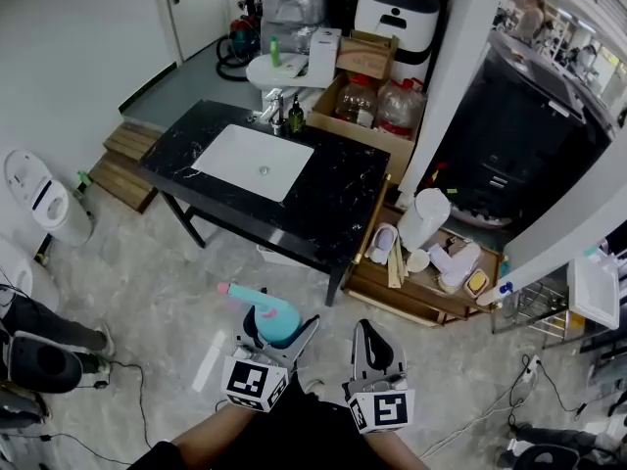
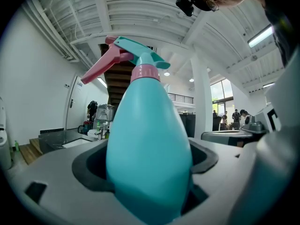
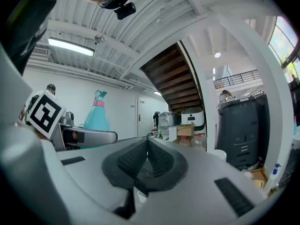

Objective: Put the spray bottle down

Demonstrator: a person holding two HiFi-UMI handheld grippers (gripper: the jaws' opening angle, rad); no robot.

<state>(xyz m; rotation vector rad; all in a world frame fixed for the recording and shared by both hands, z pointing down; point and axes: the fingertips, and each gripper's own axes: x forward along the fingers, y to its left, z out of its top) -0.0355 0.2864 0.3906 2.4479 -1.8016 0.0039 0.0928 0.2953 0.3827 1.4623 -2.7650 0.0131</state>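
Left tongs [image 1: 281,339] clamped on the teal spray bottle [image 1: 274,313]; body seated between the jaws, pink trigger pointing off to their left. Right tongs [image 1: 369,333] just beside the left pair, jaws pressed together, holding nothing. Ahead of both: black counter [image 1: 343,199], then its white sink [image 1: 253,162].

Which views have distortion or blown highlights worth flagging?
Head view: fisheye bows the walls, light even, sharp. Left gripper view: heavy barrel distortion, spray bottle looms oversized, ceiling lamp blown out. Right gripper view: dark vignetted corners, window at right overexposed.
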